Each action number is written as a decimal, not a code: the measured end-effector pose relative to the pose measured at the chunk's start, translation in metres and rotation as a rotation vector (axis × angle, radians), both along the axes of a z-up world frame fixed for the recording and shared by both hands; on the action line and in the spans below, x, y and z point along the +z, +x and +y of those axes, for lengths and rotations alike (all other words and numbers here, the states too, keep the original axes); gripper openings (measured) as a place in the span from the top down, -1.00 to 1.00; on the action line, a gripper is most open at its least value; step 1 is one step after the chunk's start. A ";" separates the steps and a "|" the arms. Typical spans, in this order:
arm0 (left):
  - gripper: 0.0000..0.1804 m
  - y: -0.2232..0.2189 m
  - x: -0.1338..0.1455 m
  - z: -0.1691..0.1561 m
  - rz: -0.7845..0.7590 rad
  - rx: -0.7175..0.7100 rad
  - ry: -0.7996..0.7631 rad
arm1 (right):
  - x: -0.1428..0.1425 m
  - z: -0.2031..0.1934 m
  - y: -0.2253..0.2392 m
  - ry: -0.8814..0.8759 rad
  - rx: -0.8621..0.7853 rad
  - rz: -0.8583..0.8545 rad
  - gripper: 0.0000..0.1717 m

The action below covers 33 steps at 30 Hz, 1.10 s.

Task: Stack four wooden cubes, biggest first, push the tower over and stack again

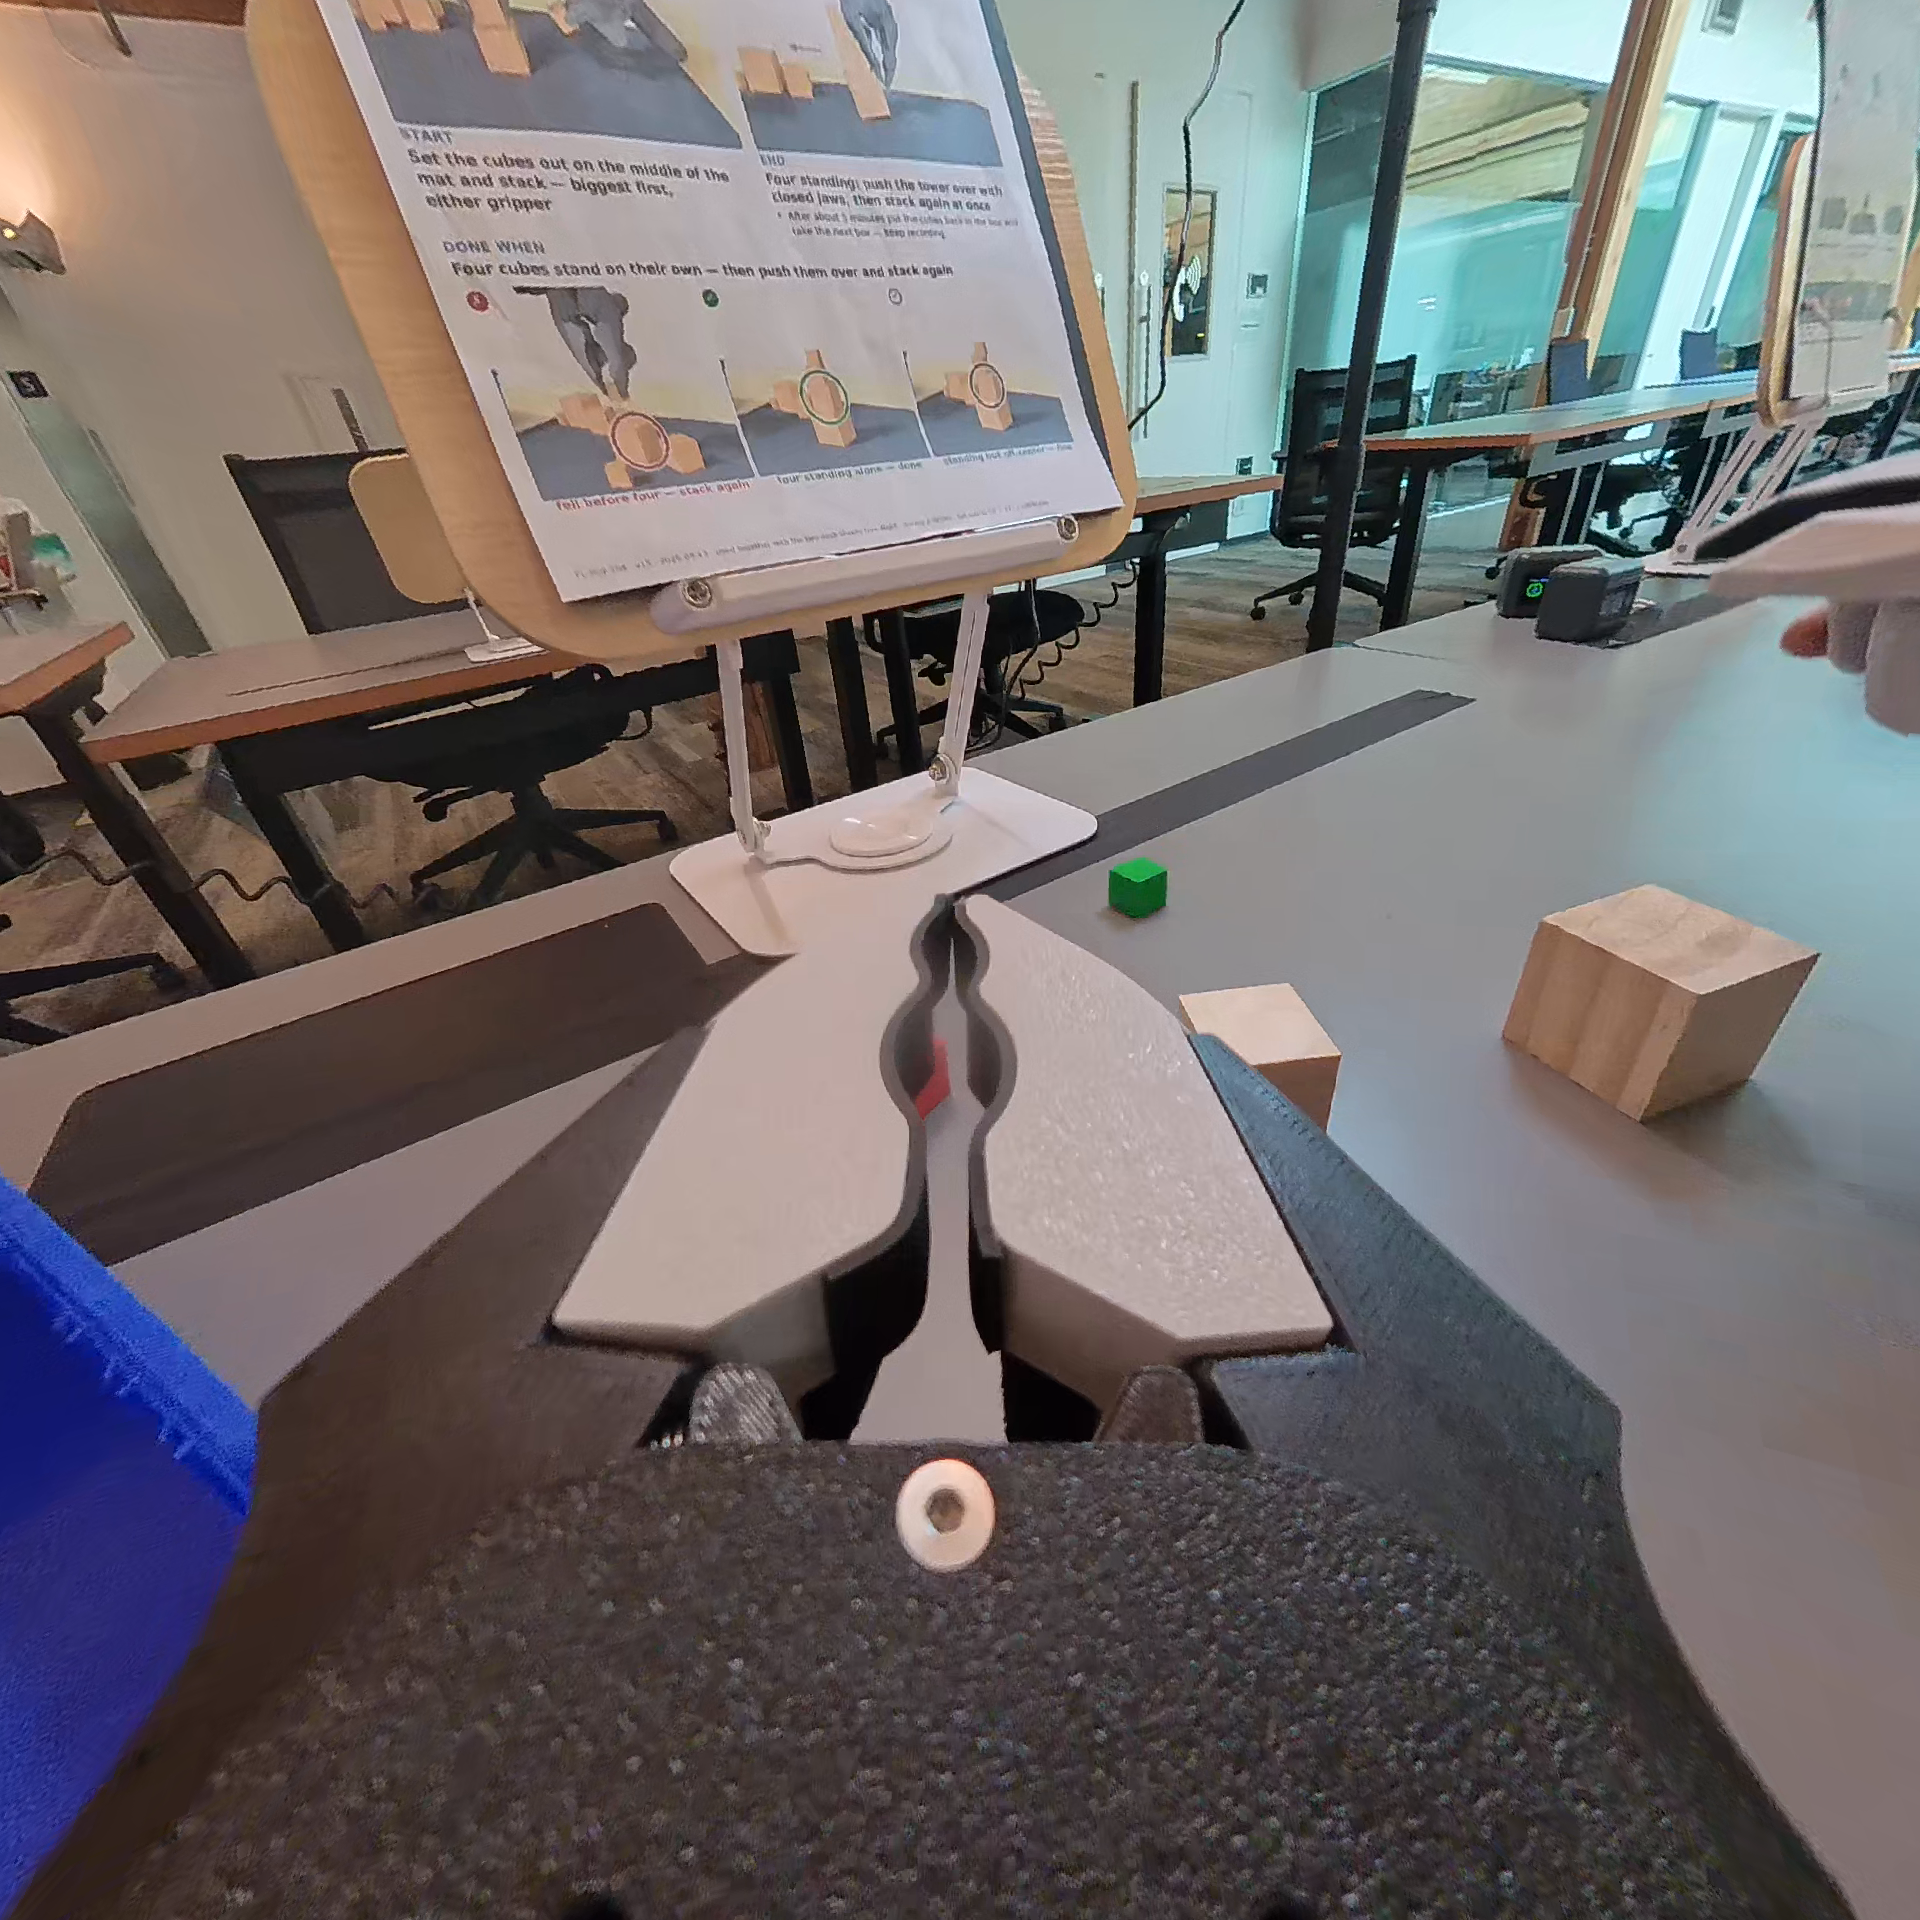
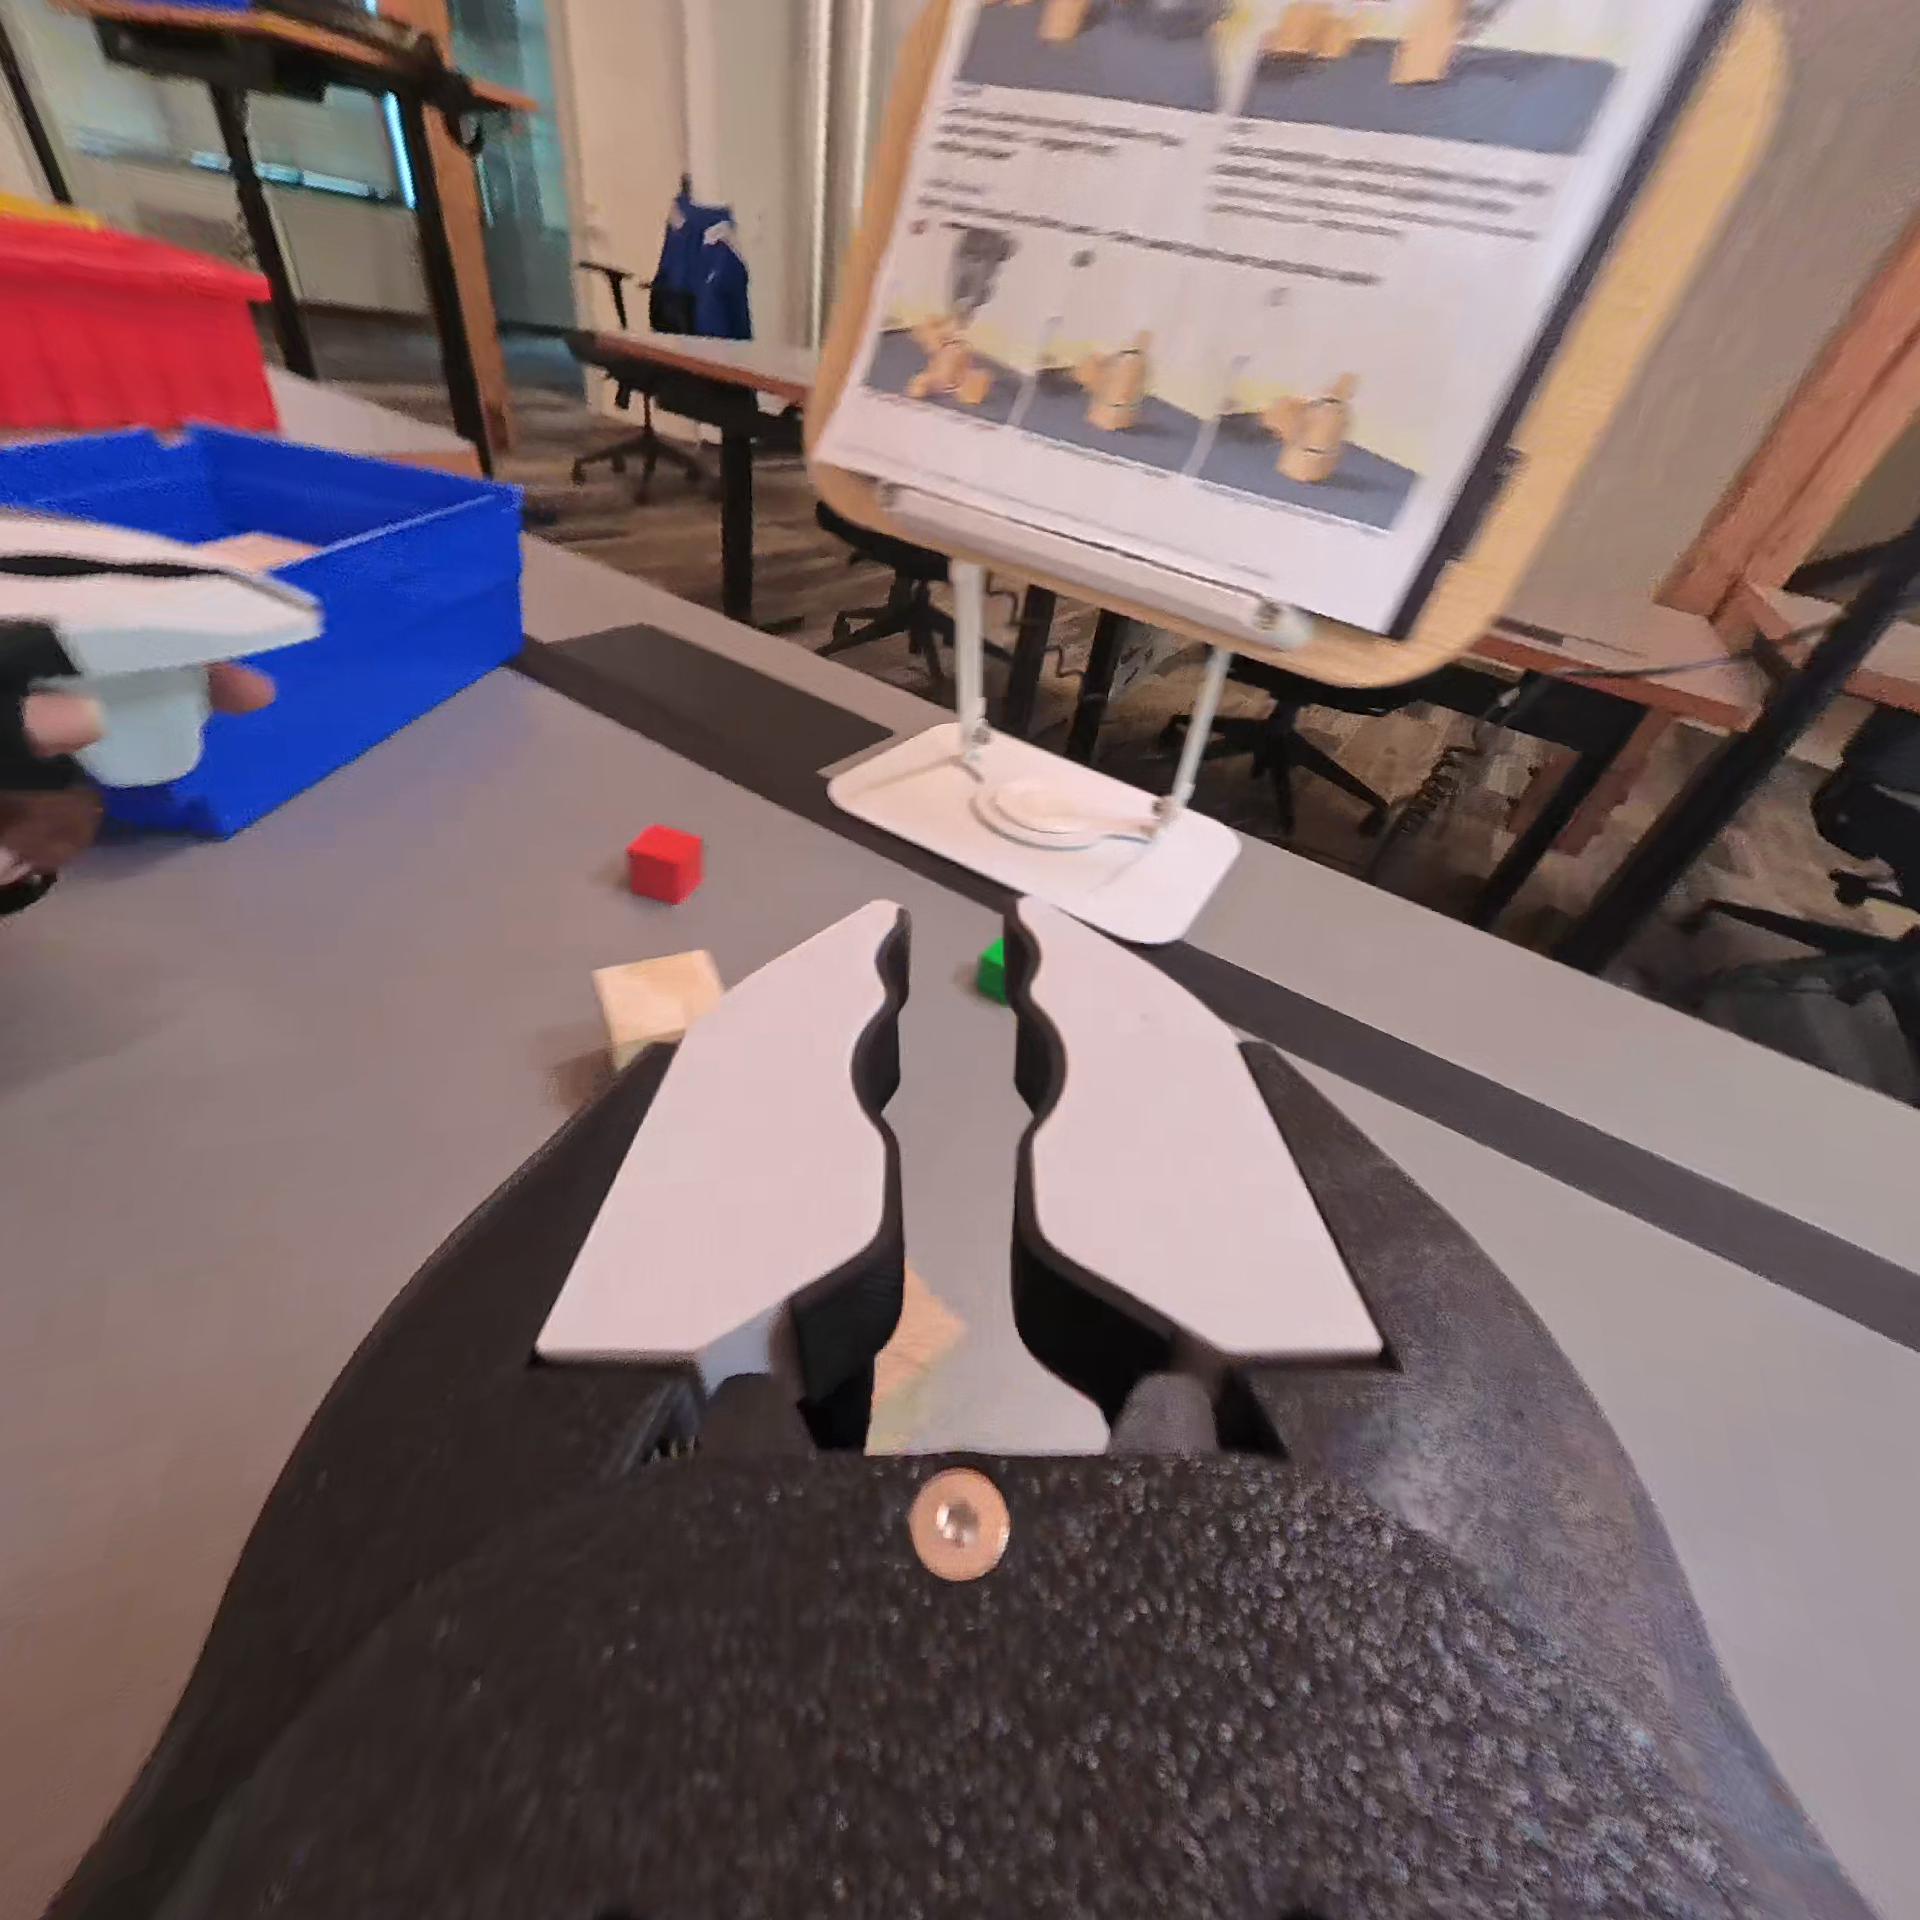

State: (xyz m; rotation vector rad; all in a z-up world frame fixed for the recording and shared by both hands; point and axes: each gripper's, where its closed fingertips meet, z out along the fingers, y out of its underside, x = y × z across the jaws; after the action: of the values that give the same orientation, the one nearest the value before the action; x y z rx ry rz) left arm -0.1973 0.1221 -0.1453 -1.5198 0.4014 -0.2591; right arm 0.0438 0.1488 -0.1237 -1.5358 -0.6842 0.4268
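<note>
Jaws first: my left gripper [image 1: 951, 914] is closed right up, tips meeting with nothing pinched between them, and through the wavy slot behind the tips I can see a bit of the red cube [image 1: 932, 1081] sitting on the table below, not in the grip. My right gripper [image 2: 956, 920] has its fingers parted a little and empty, just hovering over the grey table [image 2: 312, 1143], with part of a wooden block [image 2: 920, 1340] peeking through the gap near the base. Just past my right fingertips, between them in the view, sits the little green cube [image 2: 992, 968], on the table and not touched by the pads as far as I can tell. Off to the left of that is the small wooden cube [image 2: 655, 1003], half tucked behind my left-side finger, and a bit farther out is that same red cube, standing on its own. From the left view the big wooden cube [image 1: 1652, 997] sits off to the right, well apart from the green one. Farther back there's the blue bin [image 2: 395, 582] on the left, then the white stand [image 2: 1039, 831] holding up a printed sheet on a wooden board [image 2: 1226, 312] at the table's far edge. Right view is kinda blurry, so take the fine details loosely.
</note>
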 end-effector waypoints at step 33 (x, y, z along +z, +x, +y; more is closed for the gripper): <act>0.27 0.231 -0.094 -0.019 0.385 -0.738 -0.384 | 0.002 0.014 0.068 -0.086 0.034 0.312 0.57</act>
State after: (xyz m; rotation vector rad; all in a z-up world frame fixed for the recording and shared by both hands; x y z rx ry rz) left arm 0.0335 0.1028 -0.2391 -1.7463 1.2818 -0.6498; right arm 0.1118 0.1625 -0.1214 -1.4971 -0.4534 0.7115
